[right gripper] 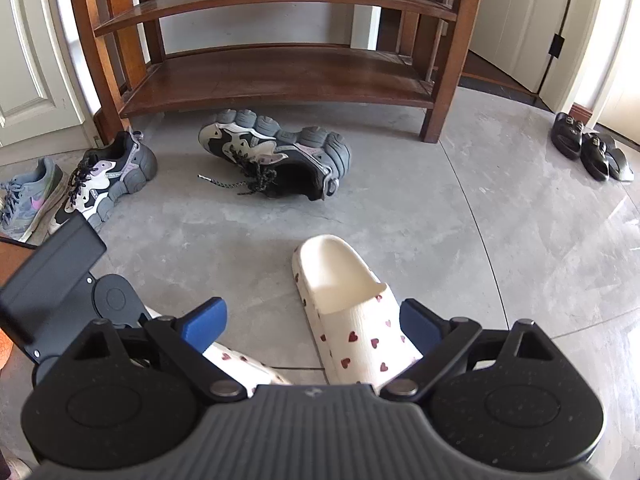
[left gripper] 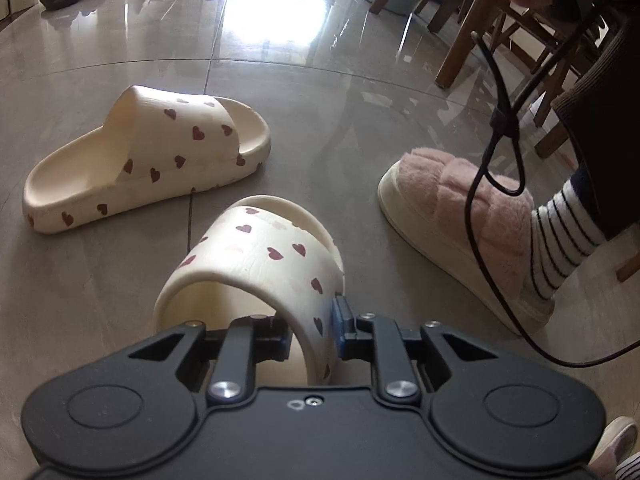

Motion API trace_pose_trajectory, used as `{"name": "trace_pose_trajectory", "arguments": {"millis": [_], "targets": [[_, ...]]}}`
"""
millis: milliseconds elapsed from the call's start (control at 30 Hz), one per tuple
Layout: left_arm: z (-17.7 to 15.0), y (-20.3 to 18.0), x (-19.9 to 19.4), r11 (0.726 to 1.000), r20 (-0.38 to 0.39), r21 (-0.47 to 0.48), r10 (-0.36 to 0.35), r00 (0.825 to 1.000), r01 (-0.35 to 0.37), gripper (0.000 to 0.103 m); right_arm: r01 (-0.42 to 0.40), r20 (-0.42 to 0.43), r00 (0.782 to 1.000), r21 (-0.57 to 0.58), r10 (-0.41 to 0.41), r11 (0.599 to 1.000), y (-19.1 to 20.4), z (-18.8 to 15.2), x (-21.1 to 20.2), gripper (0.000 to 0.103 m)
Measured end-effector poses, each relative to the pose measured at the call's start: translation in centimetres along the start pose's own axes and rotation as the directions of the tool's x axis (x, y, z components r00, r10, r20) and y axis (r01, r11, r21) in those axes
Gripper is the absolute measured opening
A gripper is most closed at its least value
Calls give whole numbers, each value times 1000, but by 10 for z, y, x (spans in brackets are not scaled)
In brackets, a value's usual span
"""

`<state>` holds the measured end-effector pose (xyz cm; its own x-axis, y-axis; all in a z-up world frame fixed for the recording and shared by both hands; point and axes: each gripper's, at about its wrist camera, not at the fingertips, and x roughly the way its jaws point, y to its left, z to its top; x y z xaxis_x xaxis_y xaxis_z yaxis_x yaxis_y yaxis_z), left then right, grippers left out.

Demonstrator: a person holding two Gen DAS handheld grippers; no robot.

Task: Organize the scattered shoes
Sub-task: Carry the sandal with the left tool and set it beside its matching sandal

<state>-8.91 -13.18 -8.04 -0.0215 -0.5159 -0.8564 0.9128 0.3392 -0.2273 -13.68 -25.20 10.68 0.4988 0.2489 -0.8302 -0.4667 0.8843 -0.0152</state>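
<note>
Two cream slides with red hearts lie on the grey tile floor. In the left wrist view my left gripper [left gripper: 314, 328] is shut on the strap of the near slide [left gripper: 256, 256]; the other slide [left gripper: 148, 160] lies apart to the upper left. In the right wrist view my right gripper [right gripper: 312, 322] is open above the second slide [right gripper: 352, 316], its blue pads [right gripper: 416, 320] on either side and not touching. The gripped slide [right gripper: 240, 364] shows partly at lower left under the left gripper's body [right gripper: 68, 288].
A wooden shoe rack [right gripper: 280, 80] stands ahead with bare shelves. A chunky sneaker [right gripper: 280, 156] lies on its side before it, its mate [right gripper: 108, 176] and a grey sneaker [right gripper: 28, 200] at left. Black sandals [right gripper: 588, 148] sit right. The person's pink fluffy slipper [left gripper: 460, 208], cable and chair legs [left gripper: 460, 52] are right.
</note>
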Motion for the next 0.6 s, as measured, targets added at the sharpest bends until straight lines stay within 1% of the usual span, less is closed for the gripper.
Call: {"name": "trace_pose_trajectory", "arguments": {"millis": [67,100,133,167,233,267,300,367,467,500,600], "targets": [[3,6,3,999,-9,-5,51,999,-51,27,2,-6,1000,7,-2,1000,-3,-4,-1,94],[4,9,4,997,-13,-11,75,997,-75,30,2,-6,1000,12,-2,1000,-4,-6,-2,94],[6,13,4,994,-12,-21,107,994,-108,37,5,-6,1000,15,-5,1000,-6,-7,-2,94],[7,16,3,989,-12,-26,149,989,-149,38,8,-7,1000,19,-8,1000,-7,-7,-2,94],[11,18,1,979,-32,-1,203,979,-203,43,5,-7,1000,31,-4,999,-10,-5,-1,94],[11,18,0,972,-52,17,236,970,-235,51,0,-7,1000,35,0,999,-10,-4,0,94],[11,18,0,964,-73,25,266,961,-265,55,-4,-8,1000,37,5,999,-10,-4,0,94],[9,19,-4,950,-104,27,311,945,-310,56,-7,-11,1000,26,7,1000,-7,-2,2,94],[2,23,-18,936,-125,-7,349,929,-353,58,-18,-12,1000,7,18,1000,-2,1,6,94],[-1,26,-24,936,-127,-36,342,931,-349,59,-23,-10,1000,5,23,1000,-1,2,7,94],[-8,36,-37,940,-133,-152,285,949,-304,61,-33,-3,999,-2,33,999,1,6,10,94]]}}
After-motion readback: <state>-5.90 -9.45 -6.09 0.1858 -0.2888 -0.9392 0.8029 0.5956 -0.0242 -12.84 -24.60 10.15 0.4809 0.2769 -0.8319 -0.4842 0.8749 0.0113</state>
